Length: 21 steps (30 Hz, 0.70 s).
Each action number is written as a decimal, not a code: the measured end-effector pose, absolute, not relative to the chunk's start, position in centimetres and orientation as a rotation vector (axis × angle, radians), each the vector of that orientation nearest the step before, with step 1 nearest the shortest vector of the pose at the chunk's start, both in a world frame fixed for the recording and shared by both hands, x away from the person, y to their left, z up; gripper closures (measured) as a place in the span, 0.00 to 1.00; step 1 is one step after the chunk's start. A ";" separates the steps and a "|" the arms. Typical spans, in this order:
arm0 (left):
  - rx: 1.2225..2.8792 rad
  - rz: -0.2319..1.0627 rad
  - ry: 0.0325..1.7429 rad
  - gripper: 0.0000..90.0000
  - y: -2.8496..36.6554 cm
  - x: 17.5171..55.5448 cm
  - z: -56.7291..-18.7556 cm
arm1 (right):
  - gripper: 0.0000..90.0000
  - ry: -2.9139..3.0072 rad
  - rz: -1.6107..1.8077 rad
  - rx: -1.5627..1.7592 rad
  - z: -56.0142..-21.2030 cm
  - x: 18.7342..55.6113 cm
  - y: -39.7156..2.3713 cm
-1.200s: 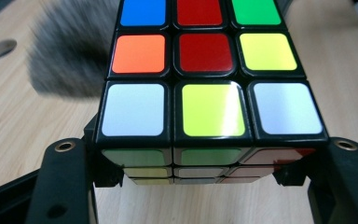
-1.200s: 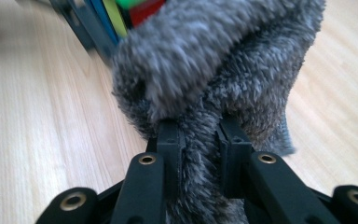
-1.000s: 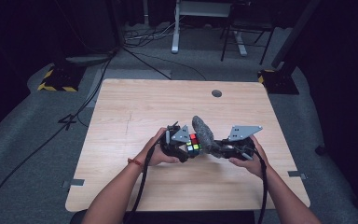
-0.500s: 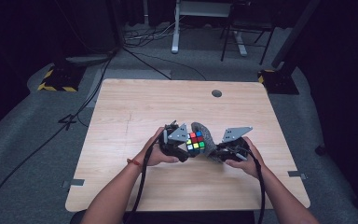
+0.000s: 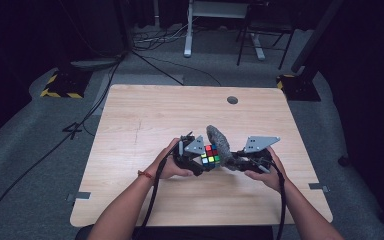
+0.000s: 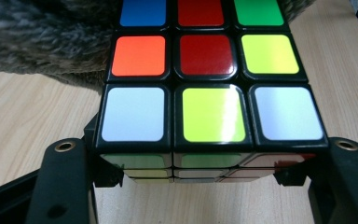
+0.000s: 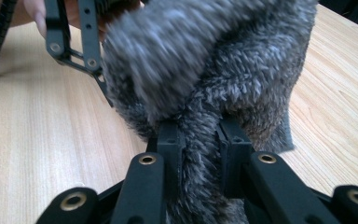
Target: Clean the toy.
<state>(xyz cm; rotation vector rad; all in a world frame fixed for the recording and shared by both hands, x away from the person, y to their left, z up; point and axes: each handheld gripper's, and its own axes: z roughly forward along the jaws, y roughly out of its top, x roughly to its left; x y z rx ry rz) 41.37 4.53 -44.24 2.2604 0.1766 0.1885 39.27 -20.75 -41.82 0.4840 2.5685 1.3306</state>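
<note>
Pale wood-grain laminate forms the top of the desk (image 5: pixel 145 120), on which the work is carried out just inside the middle of the near edge. A scrambled puzzle cube (image 5: pixel 210 154) with black edges is held there by the left tongs (image 5: pixel 200 161); in the left gripper view the cube (image 6: pixel 209 93) is seen clamped between the two black jaws at its lower corners, with a white, a yellow and a white tile along the nearest row and orange, red and yellow tiles in the row behind. A grey fluffy cloth (image 5: pixel 220 142) is pressed against the right side of the cube and is seen rising above it in the high view. In the right gripper view the cloth (image 7: pixel 205 70) is pinched by the right tongs (image 7: pixel 200 140), the jaws being drawn together with only a fold of pile between them, while the rest of the cloth bulges beyond them over the desk surface (image 7: pixel 42 140). The left hand (image 5: pixel 167 162) and the right hand (image 5: pixel 265 170) are wrapped around the bodies of the two tools, level with each other and close together, and the cube and cloth are kept between them, above the desk. A dark round grommet (image 5: pixel 232 100) is set near the far edge, well apart from the work.
</note>
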 end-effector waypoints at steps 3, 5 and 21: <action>2.263 0.180 0.181 0.37 4.3 41.5 -44.5 | 0.83 2.569 1.354 0.480 -41.8 39.3 -20.7; 2.274 0.184 0.176 0.37 4.1 41.5 -44.7 | 0.84 2.566 1.359 0.477 -41.8 39.3 -20.6; 2.327 0.232 0.151 0.37 2.9 41.2 -45.3 | 0.84 2.576 1.406 0.434 -41.4 39.1 -19.9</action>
